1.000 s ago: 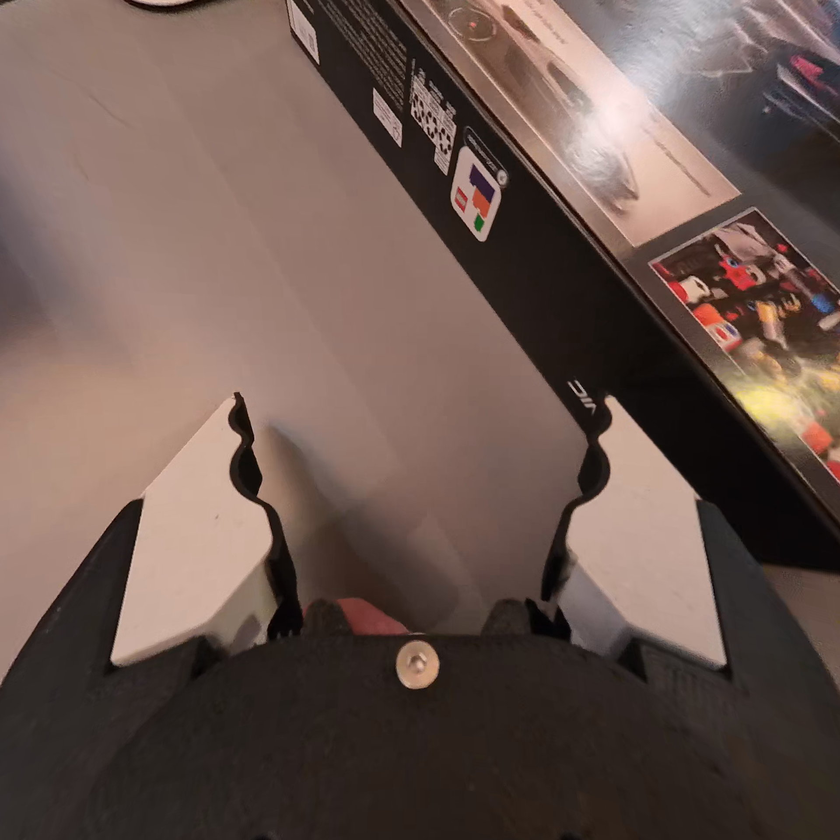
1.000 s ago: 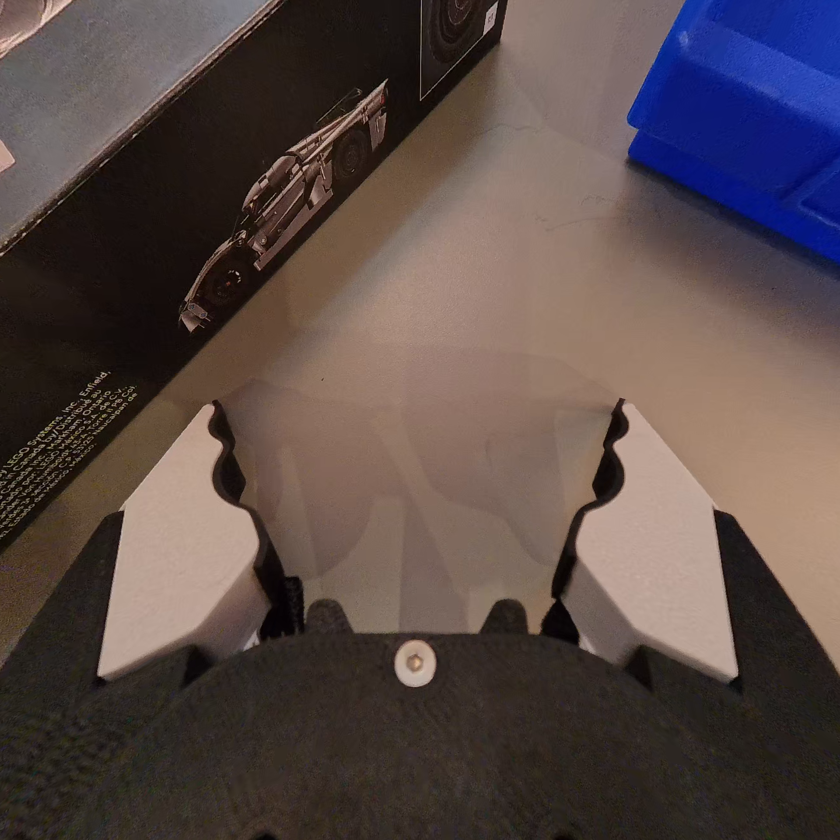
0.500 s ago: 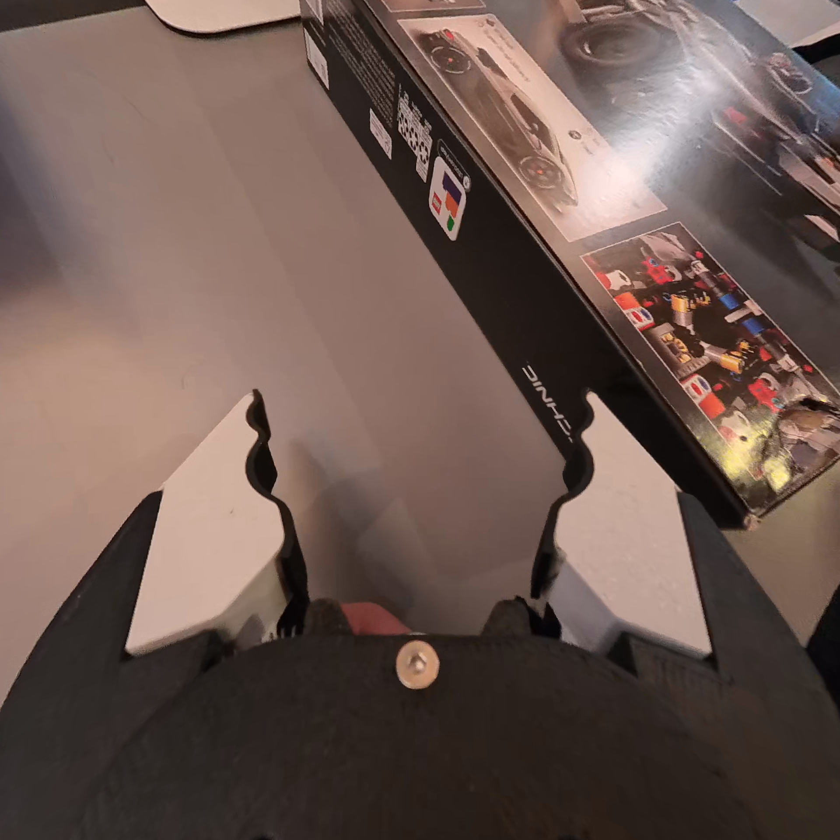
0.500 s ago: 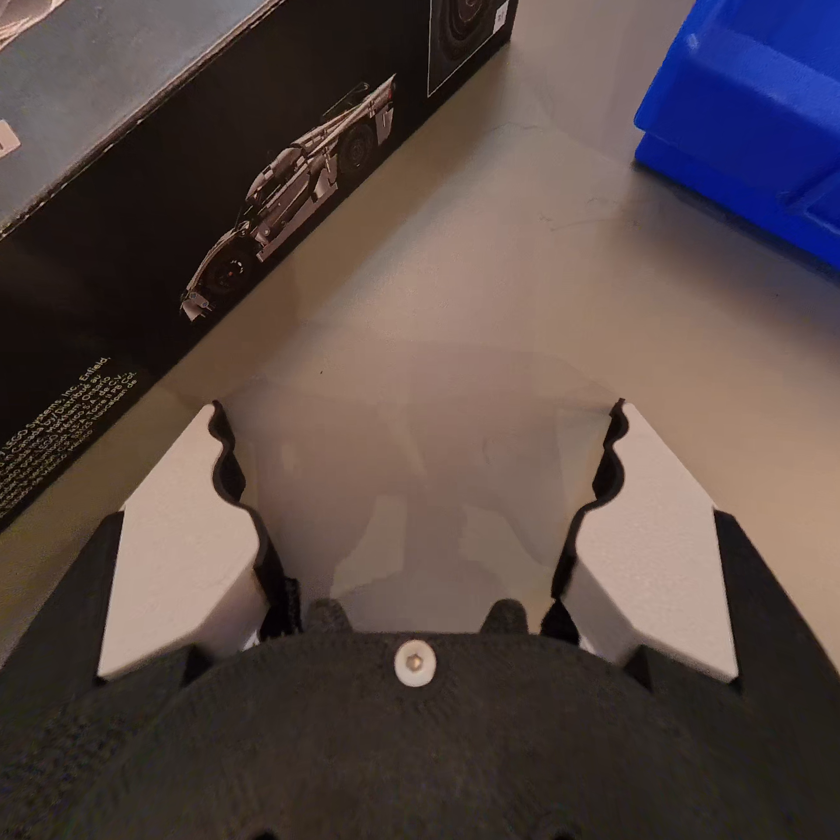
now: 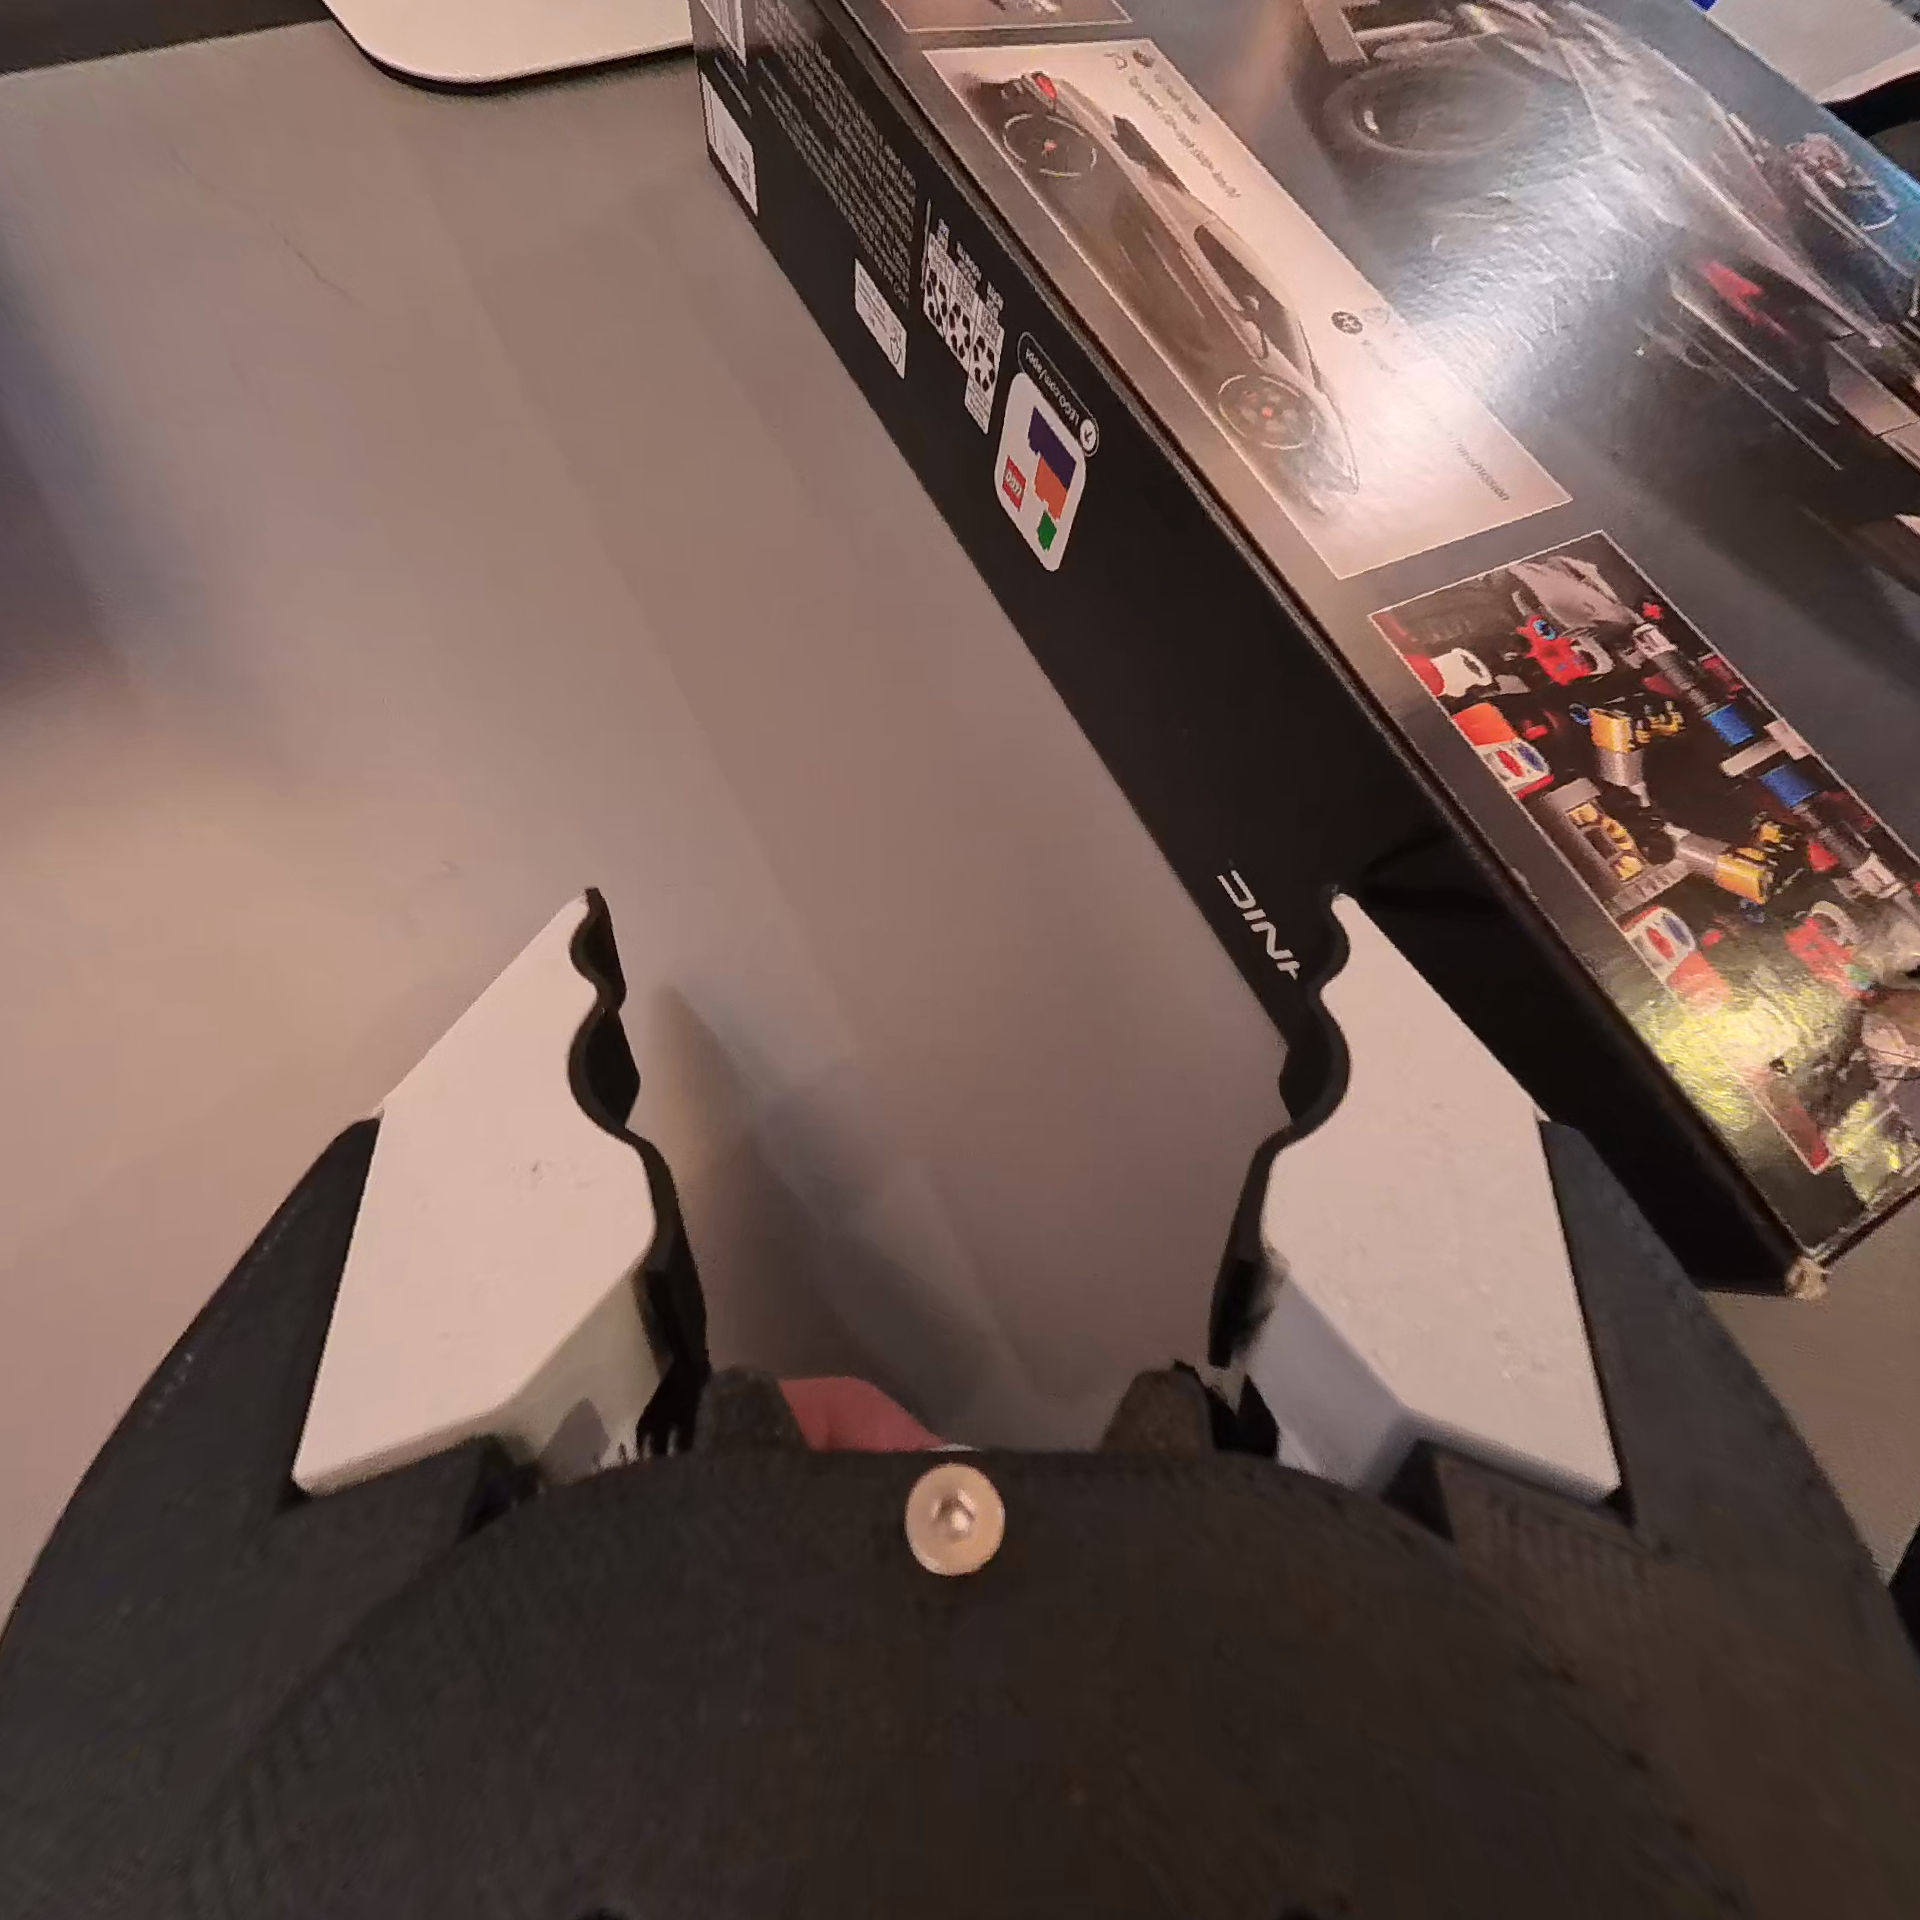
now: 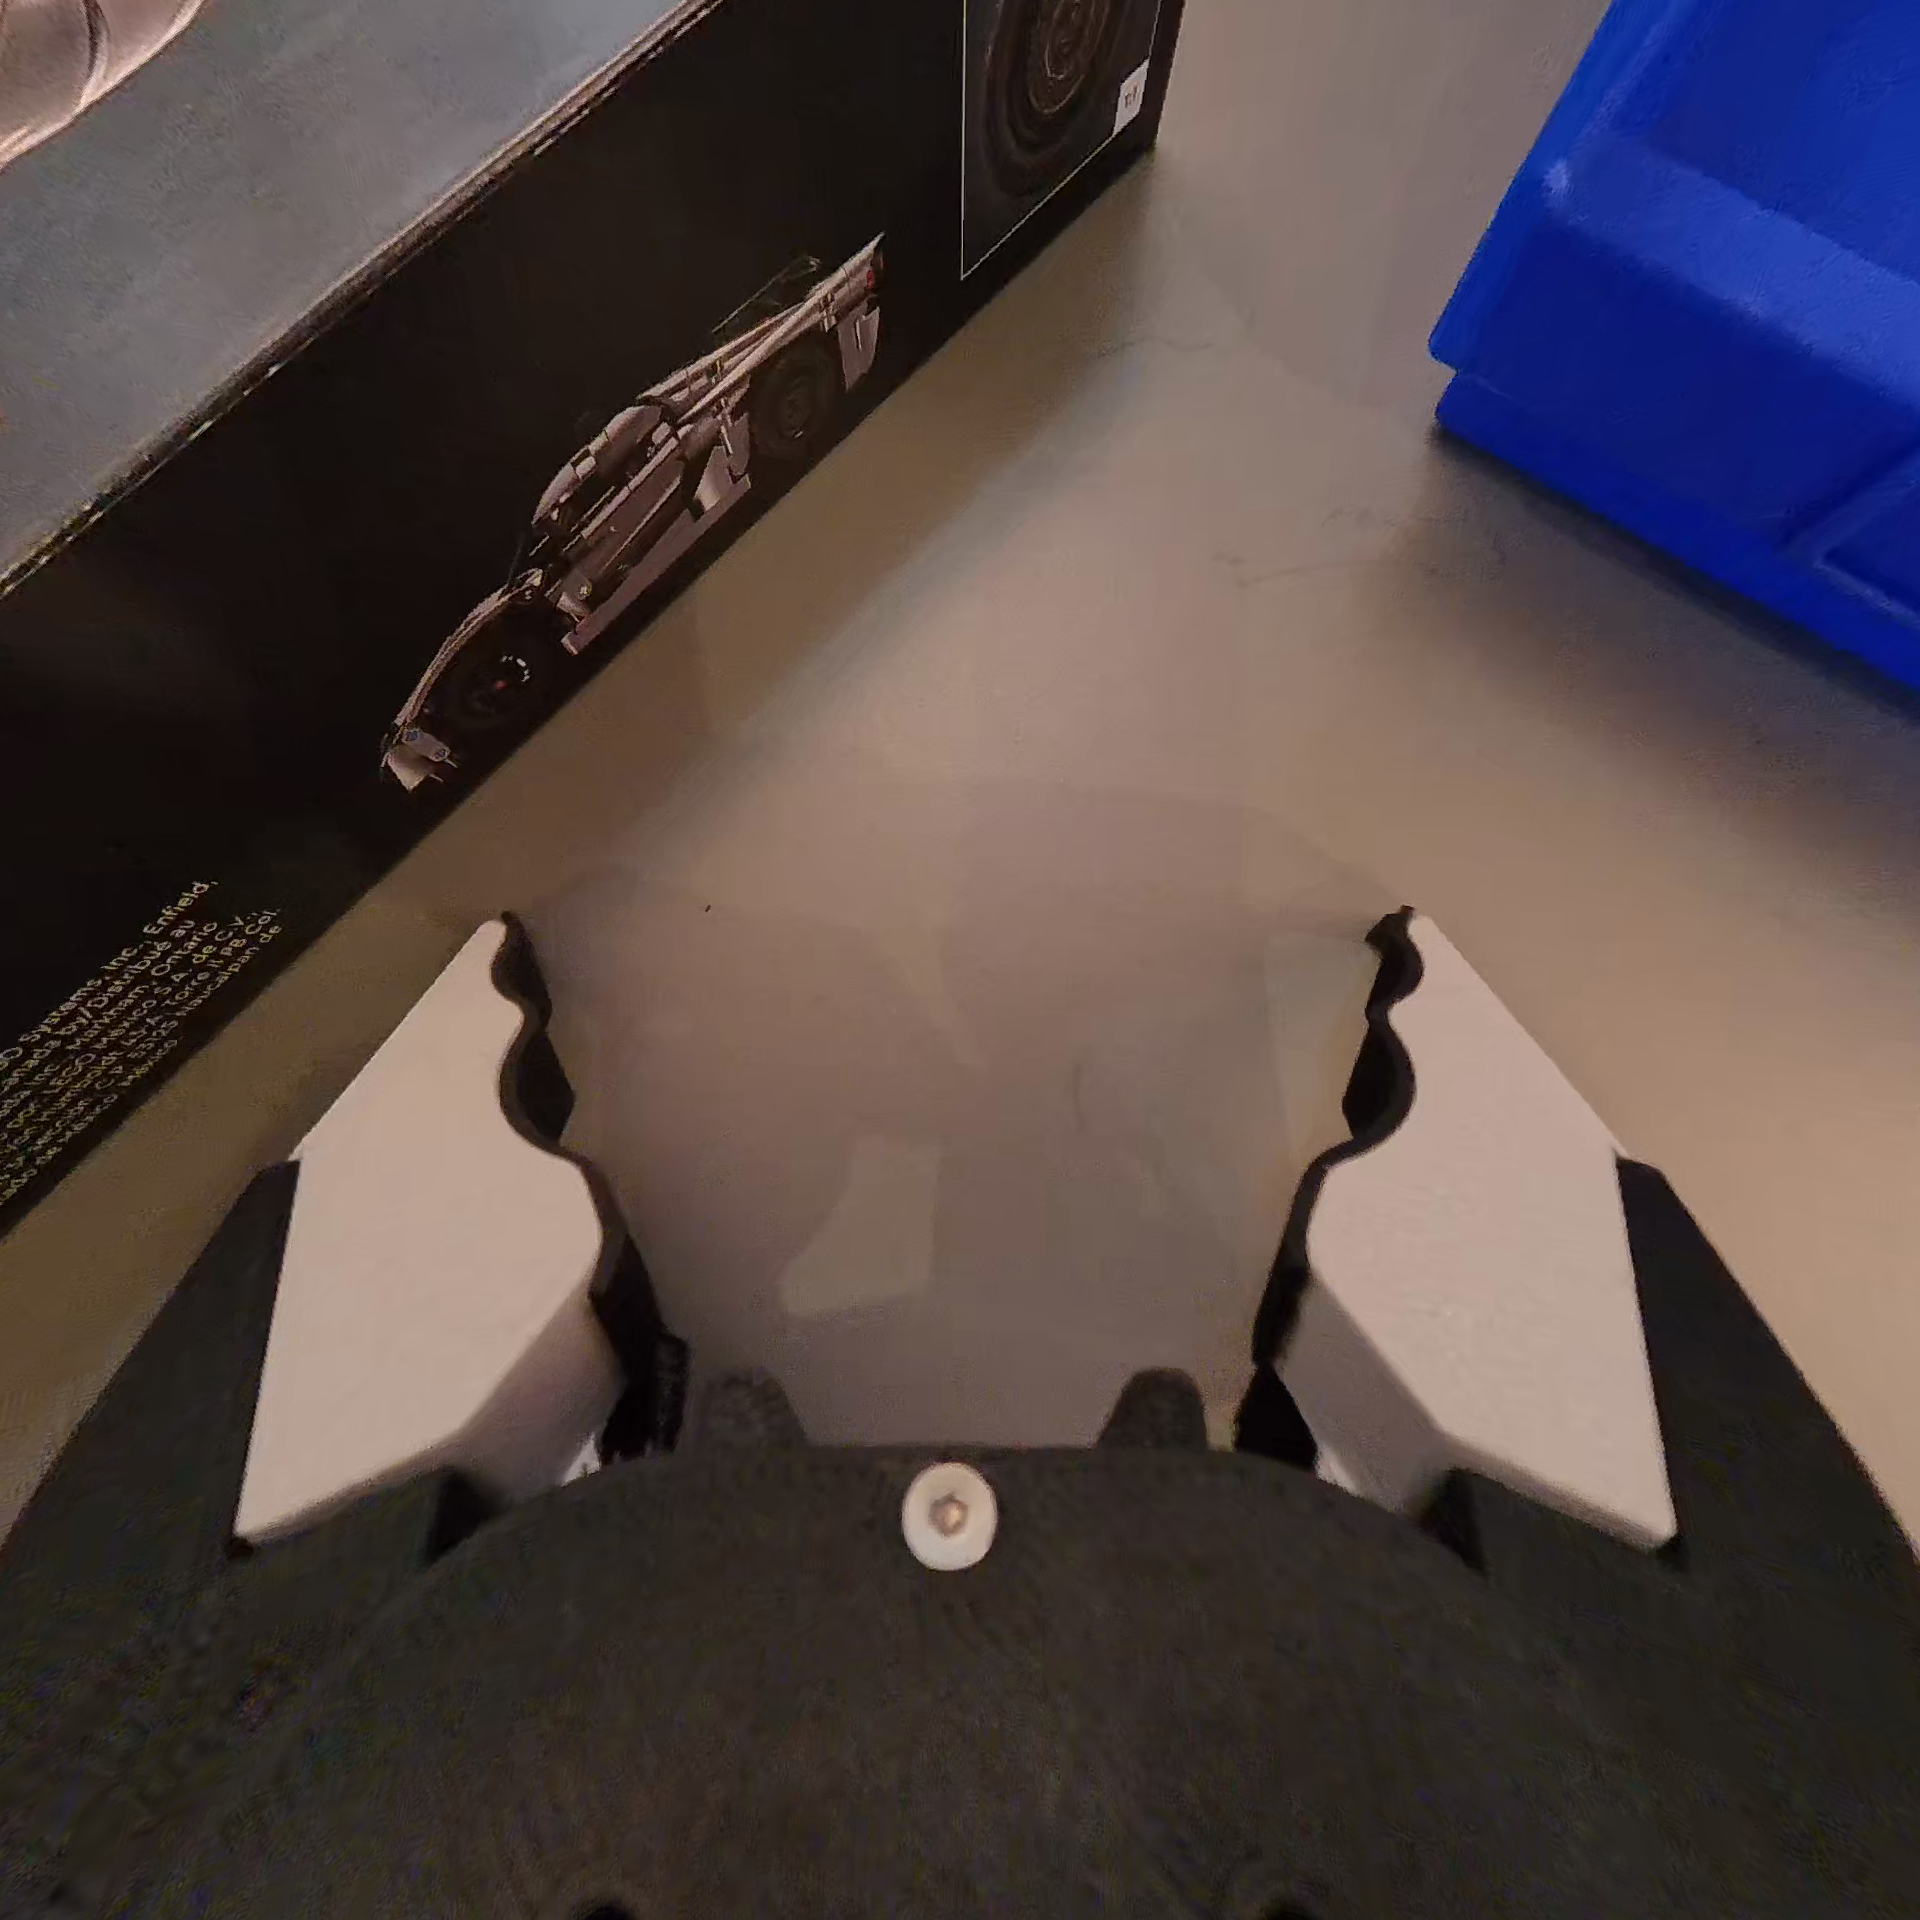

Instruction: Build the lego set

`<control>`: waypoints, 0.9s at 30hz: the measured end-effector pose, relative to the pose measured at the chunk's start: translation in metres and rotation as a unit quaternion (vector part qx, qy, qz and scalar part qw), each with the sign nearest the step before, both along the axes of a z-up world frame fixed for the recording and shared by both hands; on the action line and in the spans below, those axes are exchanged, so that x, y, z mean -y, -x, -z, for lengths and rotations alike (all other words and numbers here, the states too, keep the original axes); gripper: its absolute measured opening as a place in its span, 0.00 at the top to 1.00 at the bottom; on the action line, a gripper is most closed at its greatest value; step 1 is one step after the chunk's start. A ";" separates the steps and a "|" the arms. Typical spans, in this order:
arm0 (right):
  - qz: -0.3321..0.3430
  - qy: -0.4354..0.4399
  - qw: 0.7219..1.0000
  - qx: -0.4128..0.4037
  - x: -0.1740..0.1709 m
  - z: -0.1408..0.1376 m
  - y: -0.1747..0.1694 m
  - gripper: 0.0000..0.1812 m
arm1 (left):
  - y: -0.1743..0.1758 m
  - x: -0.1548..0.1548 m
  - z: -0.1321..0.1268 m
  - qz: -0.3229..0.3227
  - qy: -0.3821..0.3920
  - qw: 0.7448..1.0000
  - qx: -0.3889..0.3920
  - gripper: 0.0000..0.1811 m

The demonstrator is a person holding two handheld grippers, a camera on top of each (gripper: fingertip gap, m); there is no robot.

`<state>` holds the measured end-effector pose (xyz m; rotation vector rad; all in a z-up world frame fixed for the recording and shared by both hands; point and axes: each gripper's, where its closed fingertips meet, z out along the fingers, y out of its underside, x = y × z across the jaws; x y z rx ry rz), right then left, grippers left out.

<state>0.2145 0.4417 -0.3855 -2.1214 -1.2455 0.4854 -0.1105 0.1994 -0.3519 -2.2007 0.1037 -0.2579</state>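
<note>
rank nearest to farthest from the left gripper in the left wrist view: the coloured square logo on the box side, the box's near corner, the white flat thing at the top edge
From the left gripper:
1. Box's near corner, low right, beside the right finger.
2. Coloured square logo, midway up the lego box's black side.
3. White flat thing, top left on the table.
</note>
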 end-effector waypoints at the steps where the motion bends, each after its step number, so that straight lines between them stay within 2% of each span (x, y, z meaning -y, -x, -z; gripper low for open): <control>1: -0.003 0.001 1.000 0.002 0.001 0.000 0.001 0.16 | 0.000 0.000 0.002 -0.001 0.002 1.000 0.002 0.31; 6: -0.008 0.001 1.000 0.004 0.007 0.000 0.007 0.16 | -0.002 -0.001 0.000 0.003 -0.003 1.000 -0.006 0.31; 9: -0.009 -0.008 1.000 0.002 0.004 -0.002 0.007 0.20 | -0.001 0.002 0.000 0.003 -0.002 1.000 -0.005 0.31; 11: 0.000 -0.051 0.999 -0.011 -0.003 -0.010 0.006 0.28 | 0.000 0.004 0.000 0.000 0.001 1.000 -0.006 0.31; 12: -0.009 -0.071 0.997 -0.015 -0.001 -0.014 0.007 0.38 | 0.000 0.005 0.000 0.000 0.000 1.000 -0.004 0.31; 13: -0.022 -0.095 0.995 -0.022 0.003 -0.019 0.009 0.52 | -0.001 0.006 -0.001 0.001 -0.001 1.000 -0.001 0.31; 16: -0.037 -0.129 0.991 -0.018 0.011 -0.022 0.011 0.71 | -0.002 0.009 0.002 0.002 0.003 1.000 0.001 0.31; 18: -0.022 -0.110 0.993 -0.041 0.015 -0.028 0.009 0.63 | -0.003 0.011 0.003 0.002 0.008 1.000 0.002 0.31; 20: -0.019 -0.089 0.994 -0.060 0.022 -0.035 0.005 0.69 | -0.006 0.012 -0.001 0.006 0.005 1.000 0.002 0.31; 21: -0.017 -0.085 0.995 -0.056 0.024 -0.034 0.000 0.69 | -0.007 0.012 -0.003 0.007 0.005 1.000 0.004 0.31; 23: -0.010 -0.064 0.997 -0.045 0.028 -0.028 -0.008 0.63 | -0.009 0.014 -0.004 0.008 0.006 1.000 0.008 0.31; 24: -0.023 -0.053 0.997 -0.056 0.035 -0.030 -0.008 0.67 | -0.009 0.015 -0.004 0.006 0.008 1.000 0.007 0.31; 25: -0.034 -0.052 0.996 -0.060 0.041 -0.032 -0.009 0.63 | -0.010 0.016 -0.006 0.007 0.007 1.000 0.009 0.31; 26: -0.035 -0.053 0.996 -0.059 0.045 -0.034 -0.011 0.52 | -0.010 0.018 -0.007 0.007 0.005 1.000 0.010 0.31; 27: -0.034 -0.046 0.997 -0.056 0.049 -0.035 -0.013 0.50 | -0.010 0.019 -0.009 0.007 0.004 1.000 0.011 0.31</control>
